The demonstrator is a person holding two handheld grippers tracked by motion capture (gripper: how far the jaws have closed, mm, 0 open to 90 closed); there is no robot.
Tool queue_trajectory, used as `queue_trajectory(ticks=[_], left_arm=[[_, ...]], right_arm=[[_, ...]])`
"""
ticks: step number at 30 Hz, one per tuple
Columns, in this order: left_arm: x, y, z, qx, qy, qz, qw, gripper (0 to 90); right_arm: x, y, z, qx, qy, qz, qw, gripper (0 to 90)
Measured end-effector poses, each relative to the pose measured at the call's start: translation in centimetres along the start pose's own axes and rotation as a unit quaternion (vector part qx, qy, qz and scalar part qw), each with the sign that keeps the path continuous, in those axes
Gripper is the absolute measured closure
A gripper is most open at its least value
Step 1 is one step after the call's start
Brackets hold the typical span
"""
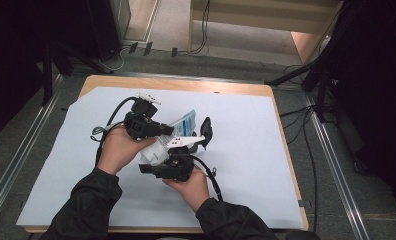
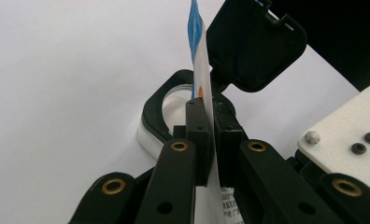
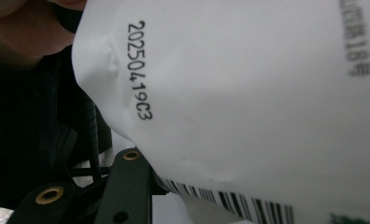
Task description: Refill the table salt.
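Sachet [image 1: 187, 123], a flat white packet with a blue top, stood in the middle of the table between my two grippers, its long axis running from the near-left up to the far-right. My left gripper [image 1: 167, 131] had its jaws pressed together on the thin edge of it; in the left gripper view the sheet rose edge-on between the pads [image 2: 201, 135], with the container's round mouth [image 2: 174, 100] just beyond and its hinged black lid [image 2: 253, 44] flipped open to the far right. My right gripper [image 1: 198, 141] held the white container [image 1: 155, 152] from the near side, jaws part-way in, though I could not tell the grip itself. I counted one sachet, one container, one lid, two grippers on the pale sheet [image 1: 246, 165].
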State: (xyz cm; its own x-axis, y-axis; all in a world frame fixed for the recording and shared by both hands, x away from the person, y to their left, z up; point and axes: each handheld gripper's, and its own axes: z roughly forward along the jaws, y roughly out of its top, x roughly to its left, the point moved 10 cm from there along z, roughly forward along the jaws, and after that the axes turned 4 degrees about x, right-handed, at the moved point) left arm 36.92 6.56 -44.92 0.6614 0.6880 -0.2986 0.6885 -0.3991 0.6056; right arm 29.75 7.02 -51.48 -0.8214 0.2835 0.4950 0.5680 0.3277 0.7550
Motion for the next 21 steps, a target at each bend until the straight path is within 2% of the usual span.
queue_trajectory(ticks=[4, 8, 16, 21], left_arm=[[-0.04, 0.10, -0.09, -0.002, 0.002, -0.003, 1.0000, 89.5], [-0.03, 0.12, -0.07, 0.000, 0.006, 0.000, 1.0000, 89.6], [-0.11, 0.37, -0.16, -0.005, 0.009, 0.001, 0.9999, 89.5], [-0.09, 0.42, -0.23, -0.007, 0.010, 0.004, 0.9999, 89.5]], right_arm=[[0.12, 0.14, -0.08, -0.002, -0.002, 0.000, 1.0000, 61.2], [0.26, 0.16, -0.13, 0.001, -0.011, -0.008, 0.9999, 63.1], [0.48, 0.50, -0.33, -0.003, 0.000, 0.004, 1.0000, 64.0], [0.41, 0.55, -0.31, -0.003, 0.001, 0.001, 1.0000, 64.0]])
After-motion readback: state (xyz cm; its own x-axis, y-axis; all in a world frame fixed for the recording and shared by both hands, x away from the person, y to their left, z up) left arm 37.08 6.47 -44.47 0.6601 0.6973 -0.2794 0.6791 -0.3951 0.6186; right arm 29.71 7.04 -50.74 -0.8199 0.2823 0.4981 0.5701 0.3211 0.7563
